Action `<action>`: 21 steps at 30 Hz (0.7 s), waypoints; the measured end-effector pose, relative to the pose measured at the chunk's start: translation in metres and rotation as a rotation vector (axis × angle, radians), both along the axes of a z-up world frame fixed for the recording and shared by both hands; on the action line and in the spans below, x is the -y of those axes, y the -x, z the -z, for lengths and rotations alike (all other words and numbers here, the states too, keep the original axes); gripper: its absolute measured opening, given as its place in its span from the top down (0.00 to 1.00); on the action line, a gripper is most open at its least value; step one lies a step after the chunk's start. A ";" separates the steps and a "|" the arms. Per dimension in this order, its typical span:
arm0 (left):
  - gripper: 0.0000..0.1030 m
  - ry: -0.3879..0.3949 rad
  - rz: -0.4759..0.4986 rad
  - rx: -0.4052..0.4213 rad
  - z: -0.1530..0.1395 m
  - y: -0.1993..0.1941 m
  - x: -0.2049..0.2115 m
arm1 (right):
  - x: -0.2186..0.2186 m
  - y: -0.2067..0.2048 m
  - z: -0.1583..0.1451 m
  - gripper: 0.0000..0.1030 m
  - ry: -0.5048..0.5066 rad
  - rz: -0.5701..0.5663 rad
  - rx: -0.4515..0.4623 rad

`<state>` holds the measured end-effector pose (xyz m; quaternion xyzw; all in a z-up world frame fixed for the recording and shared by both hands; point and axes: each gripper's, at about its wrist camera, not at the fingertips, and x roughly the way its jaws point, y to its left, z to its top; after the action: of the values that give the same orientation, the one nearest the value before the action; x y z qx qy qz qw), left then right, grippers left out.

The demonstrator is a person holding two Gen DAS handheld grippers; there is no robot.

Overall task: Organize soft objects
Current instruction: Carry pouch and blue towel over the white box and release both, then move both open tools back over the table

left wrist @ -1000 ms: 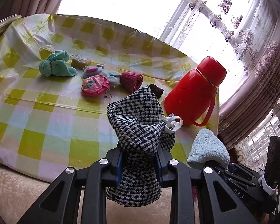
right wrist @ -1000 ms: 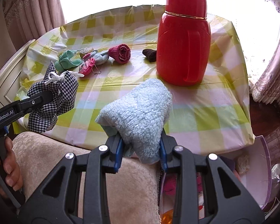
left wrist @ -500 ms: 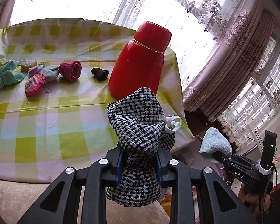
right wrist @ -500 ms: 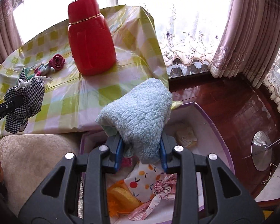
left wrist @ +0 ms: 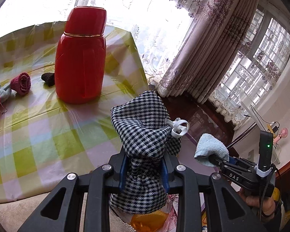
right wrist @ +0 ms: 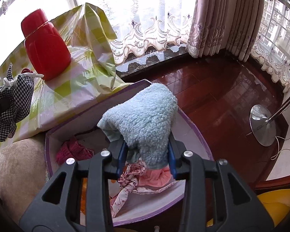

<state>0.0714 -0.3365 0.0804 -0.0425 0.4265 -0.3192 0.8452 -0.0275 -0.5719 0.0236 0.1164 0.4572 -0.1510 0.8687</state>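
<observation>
Holding checked pouch (left wrist: pixel 143 135), left gripper (left wrist: pixel 144 169); right gripper (right wrist: pixel 147 154) jaws just easing apart around blue fluffy cloth (right wrist: pixel 143 116) above purple-rimmed box (right wrist: pixel 193 129)

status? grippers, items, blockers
Left gripper clamps checked pouch; right gripper on blue towel, jaws just easing open. Towel above purple-rimmed box. Drop path clear.

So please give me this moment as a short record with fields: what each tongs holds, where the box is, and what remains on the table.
left tongs: grip the checked cloth pouch, jaws just eased open a little
right tongs: hold the light blue towel above the box, jaws just eased
box: purple rim, on floor beside table, holds fabrics
table: red thermos, rolled red sock, dark small item
</observation>
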 end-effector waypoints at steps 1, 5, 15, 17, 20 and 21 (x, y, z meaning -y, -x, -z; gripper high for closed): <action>0.67 0.004 0.017 -0.004 0.000 0.001 0.005 | 0.001 0.001 0.000 0.58 0.004 0.005 -0.002; 0.45 -0.009 0.073 -0.020 0.007 0.000 0.026 | 0.009 0.005 0.002 0.52 -0.004 0.027 0.005; 0.45 -0.018 0.051 -0.053 0.015 -0.007 0.017 | 0.009 0.002 0.000 0.52 -0.018 0.019 0.012; 0.45 -0.015 0.038 -0.054 0.014 -0.009 0.012 | 0.004 0.001 0.001 0.50 -0.022 0.000 0.010; 0.45 -0.009 0.020 -0.053 0.013 -0.011 0.005 | -0.004 -0.003 0.001 0.49 -0.024 -0.027 0.009; 0.45 -0.009 0.014 -0.050 0.013 -0.011 0.002 | -0.006 -0.004 0.001 0.49 -0.025 -0.033 0.010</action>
<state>0.0827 -0.3382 0.0678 -0.0439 0.4493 -0.3218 0.8322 -0.0239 -0.5654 0.0230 0.1204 0.4567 -0.1303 0.8717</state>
